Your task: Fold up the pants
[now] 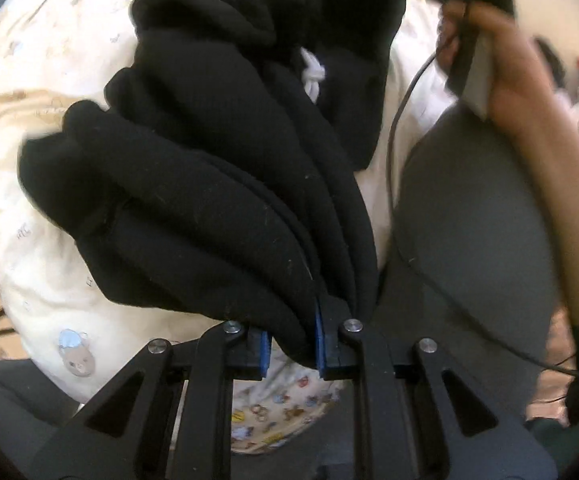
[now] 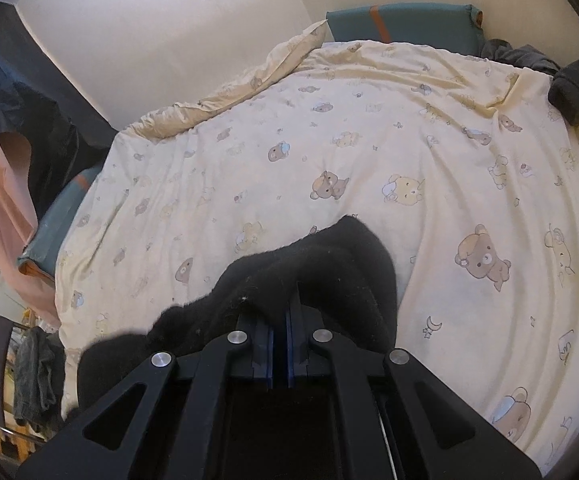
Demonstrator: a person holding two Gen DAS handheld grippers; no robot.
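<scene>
The black pants [image 1: 209, 168] hang bunched in folds above the bed, with a white drawstring knot [image 1: 314, 74] showing near the waistband. My left gripper [image 1: 292, 344] is shut on a thick fold of the black fabric. In the right wrist view my right gripper [image 2: 280, 336] is shut on another part of the black pants [image 2: 309, 276], which drape over its fingers. The right gripper's handle, held in a hand [image 1: 501, 64], shows at the top right of the left wrist view.
A cream duvet with bear prints [image 2: 329, 152] covers the bed. A teal mattress edge [image 2: 401, 24] lies at the far end. Dark clothes [image 2: 577, 88] lie at the bed's far right corner. A cable [image 1: 393, 152] hangs beside the person's grey-clad leg [image 1: 469, 220].
</scene>
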